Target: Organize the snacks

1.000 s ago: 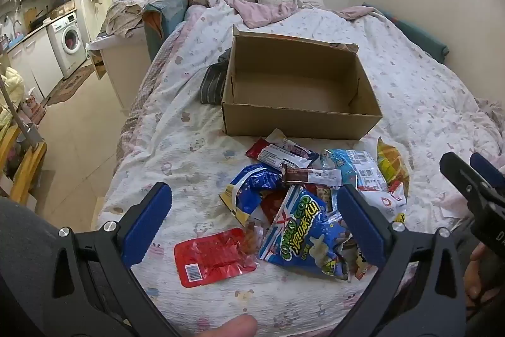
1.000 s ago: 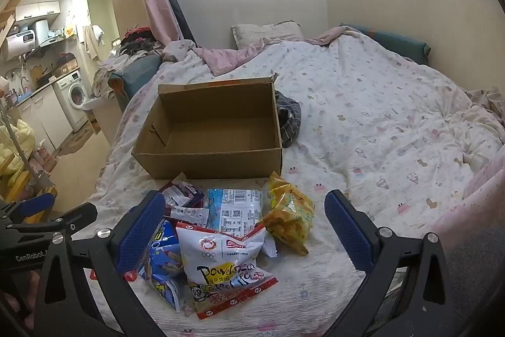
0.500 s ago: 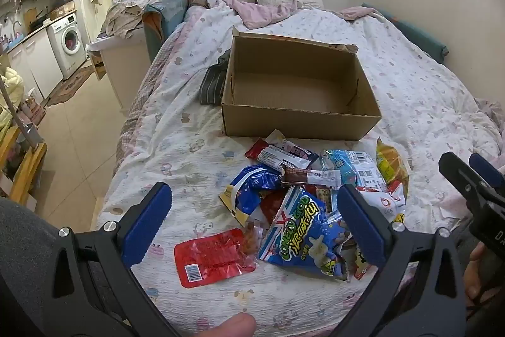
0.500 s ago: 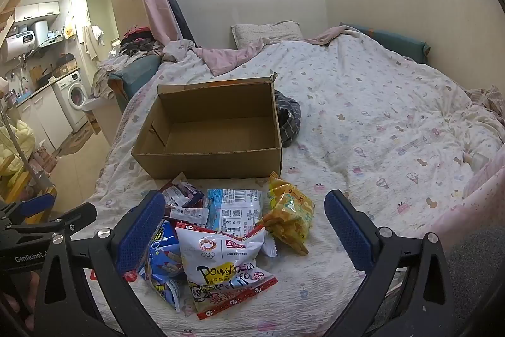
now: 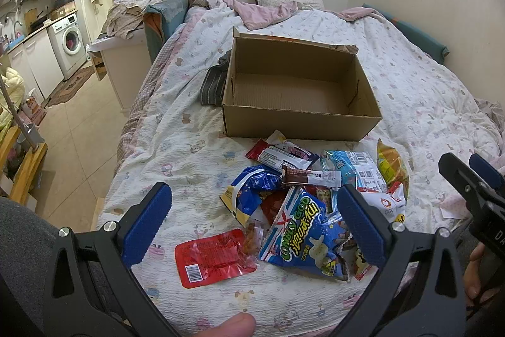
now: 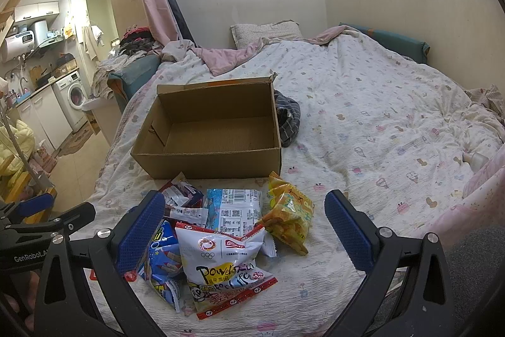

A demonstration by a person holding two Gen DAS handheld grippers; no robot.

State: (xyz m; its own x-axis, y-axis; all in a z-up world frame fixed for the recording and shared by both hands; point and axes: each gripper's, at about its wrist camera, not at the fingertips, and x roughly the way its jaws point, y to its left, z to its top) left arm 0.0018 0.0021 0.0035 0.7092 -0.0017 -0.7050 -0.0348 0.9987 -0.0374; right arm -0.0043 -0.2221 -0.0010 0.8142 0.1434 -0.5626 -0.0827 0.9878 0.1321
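The cardboard box [image 6: 206,128] sits empty on the bed [image 6: 378,116], just beyond the snack pile [image 6: 227,229]. Both the left claw [image 5: 252,220] and right claw [image 6: 244,226] hang spread wide, holding nothing. Best to start with the top white packet [image 6: 224,261] nearest the right claw, pinching one edge so the others stay put

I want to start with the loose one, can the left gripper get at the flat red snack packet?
Probably yes: the flat red snack packet lies alone on the quilt, beside the pile, below the open left gripper.
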